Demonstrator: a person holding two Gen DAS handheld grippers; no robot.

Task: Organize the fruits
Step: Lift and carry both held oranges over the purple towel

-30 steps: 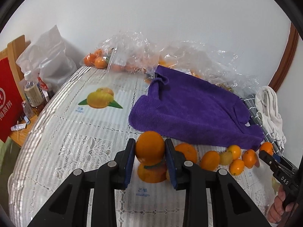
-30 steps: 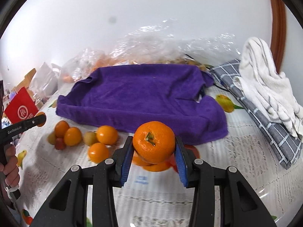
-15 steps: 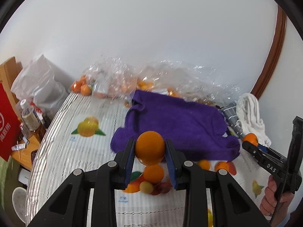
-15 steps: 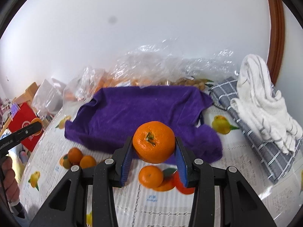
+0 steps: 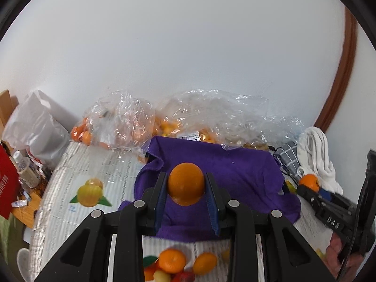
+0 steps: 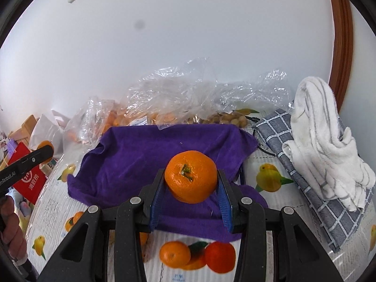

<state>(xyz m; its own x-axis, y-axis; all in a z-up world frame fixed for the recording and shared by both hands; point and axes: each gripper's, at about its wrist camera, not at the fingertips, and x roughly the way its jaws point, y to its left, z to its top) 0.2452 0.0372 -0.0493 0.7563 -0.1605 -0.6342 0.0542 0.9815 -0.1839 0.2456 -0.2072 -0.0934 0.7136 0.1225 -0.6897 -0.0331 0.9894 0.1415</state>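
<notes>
1. Your left gripper (image 5: 186,188) has its jaws clamped on a smooth orange (image 5: 186,183), carried in the air above the near part of the purple towel (image 5: 239,171). That height probably serves to clear the towel's raised edge.
2. Your right gripper (image 6: 190,189) grips a mandarin (image 6: 190,176) the same way, pads on its two sides, also over the towel.
3. The mandarin is slightly flattened; its short stem axis points toward the camera and a little toward 12 o'clock, so its wide middle sits across the jaws, which looks like a stable hold. The orange is near round, and its stem end is hidden.
4. Loose fruit (image 5: 172,260) lies on the desk (image 5: 112,164) at 6 o'clock, below both grippers; bagged fruit (image 6: 112,122) sits at 12 o'clock beyond the towel.
5. The towel looks like the gathering spot, so lower gently; round fruit could roll.
</notes>
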